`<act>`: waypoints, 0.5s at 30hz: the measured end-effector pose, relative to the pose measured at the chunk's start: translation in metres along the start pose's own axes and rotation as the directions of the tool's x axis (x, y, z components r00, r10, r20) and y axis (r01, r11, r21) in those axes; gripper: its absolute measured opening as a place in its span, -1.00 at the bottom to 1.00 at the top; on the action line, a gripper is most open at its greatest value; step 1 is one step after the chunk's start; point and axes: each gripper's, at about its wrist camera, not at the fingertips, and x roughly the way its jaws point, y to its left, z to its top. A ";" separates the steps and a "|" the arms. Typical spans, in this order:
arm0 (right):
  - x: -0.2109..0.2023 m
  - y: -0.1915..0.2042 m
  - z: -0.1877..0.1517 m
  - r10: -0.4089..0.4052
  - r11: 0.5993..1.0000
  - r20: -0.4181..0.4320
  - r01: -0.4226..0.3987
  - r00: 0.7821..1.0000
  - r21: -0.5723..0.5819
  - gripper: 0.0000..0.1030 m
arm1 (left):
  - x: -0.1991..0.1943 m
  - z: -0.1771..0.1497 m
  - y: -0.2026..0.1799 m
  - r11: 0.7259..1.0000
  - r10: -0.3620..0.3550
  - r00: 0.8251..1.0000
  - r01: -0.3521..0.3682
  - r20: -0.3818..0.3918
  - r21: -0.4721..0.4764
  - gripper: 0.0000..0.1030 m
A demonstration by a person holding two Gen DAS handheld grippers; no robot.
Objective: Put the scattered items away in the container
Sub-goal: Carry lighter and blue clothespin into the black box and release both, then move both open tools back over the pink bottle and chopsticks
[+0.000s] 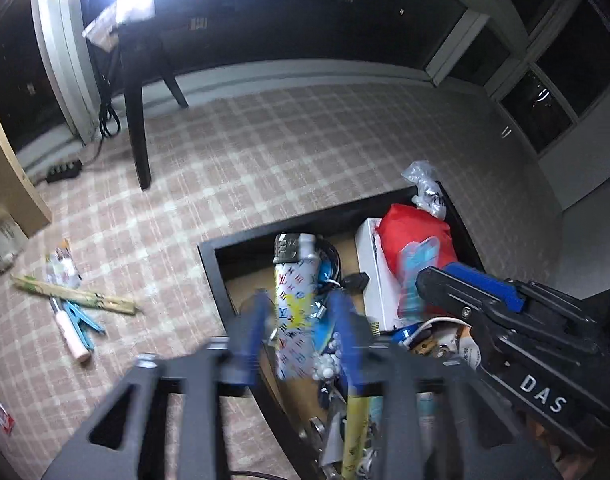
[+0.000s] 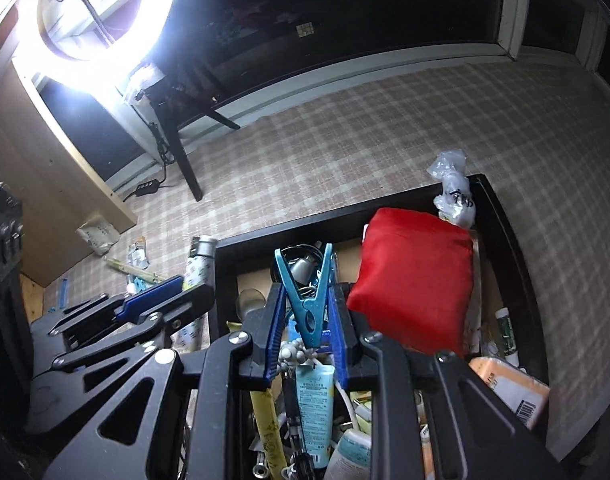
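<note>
A dark open box (image 1: 209, 250) stands on the checked carpet, full of mixed items; it also shows in the right wrist view (image 2: 501, 216). My left gripper (image 1: 301, 312) hovers blurred over the box with its jaws apart around a white patterned bottle (image 1: 295, 312); whether they touch it is unclear. My right gripper (image 2: 307, 312) is shut on a blue clothes peg (image 2: 305, 292) above the box. The right gripper also shows in the left wrist view (image 1: 457, 284). On the carpet to the left lie chopsticks (image 1: 77, 294), another blue peg (image 1: 81, 318) and a white pen (image 1: 71, 336).
In the box are a red pouch (image 2: 415, 280), a white carton (image 1: 375, 264), a clear plastic bag (image 2: 451, 188), tubes and cables. A chair leg (image 1: 137, 136) and a power strip (image 1: 63, 170) stand at the back left. A wooden panel (image 2: 45, 184) is at the left.
</note>
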 end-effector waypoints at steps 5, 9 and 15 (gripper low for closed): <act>-0.008 -0.003 0.002 0.006 1.000 0.027 -0.007 1.000 0.022 -0.27 | -0.008 -0.001 0.005 1.000 0.013 1.000 -0.013 0.021 0.004 -0.21; -0.009 0.002 0.003 0.008 1.000 0.028 -0.009 1.000 0.013 -0.27 | -0.015 -0.002 0.008 0.999 0.030 0.999 -0.031 0.030 0.008 -0.21; -0.007 0.020 0.002 0.027 0.999 0.020 -0.027 0.999 -0.021 -0.27 | -0.023 -0.001 0.027 0.998 0.061 0.998 -0.060 0.034 -0.022 -0.21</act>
